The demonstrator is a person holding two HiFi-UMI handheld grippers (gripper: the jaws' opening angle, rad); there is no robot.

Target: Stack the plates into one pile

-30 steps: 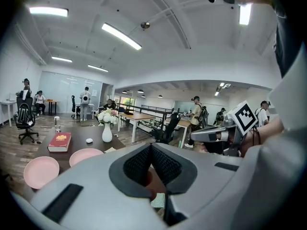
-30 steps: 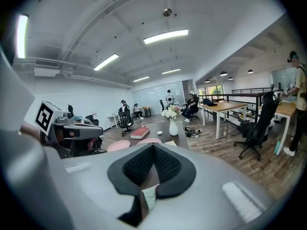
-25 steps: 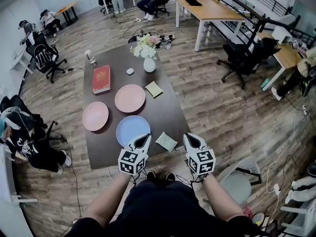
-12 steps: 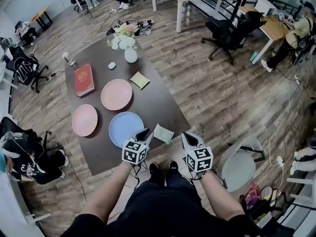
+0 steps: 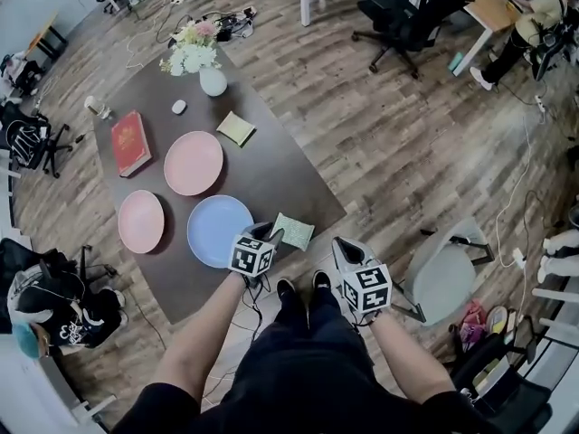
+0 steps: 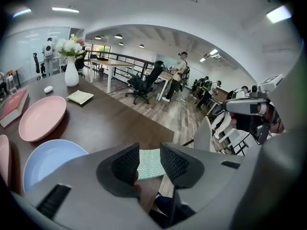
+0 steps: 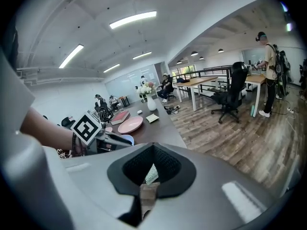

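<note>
Right gripper (image 5: 344, 245) pressed together, empty, off table (image 5: 271, 174) edge. Left gripper (image 5: 267, 233) jaws just opened wider, spread, nothing pinched.

Woven green cloth (image 5: 292, 231) lay beyond gap, at 3 o'clock of blue plate (image 5: 217, 231).

Risk: jaws might snag soft cloth instead of thin glossy rim, and smooth plate might slip.

Smaller pink plate (image 5: 141, 221) sat at 9 o'clock of blue, larger pink plate (image 5: 193, 163) at 11 o'clock. Both round, shallow, unstacked.

I see three plates, none stacked.
The blue plate (image 5: 220, 231) lies flat by the table's (image 5: 271, 179) near edge, the small pink plate (image 5: 141, 221) at its left edge, the larger pink plate (image 5: 193, 163) mid-table.
</note>
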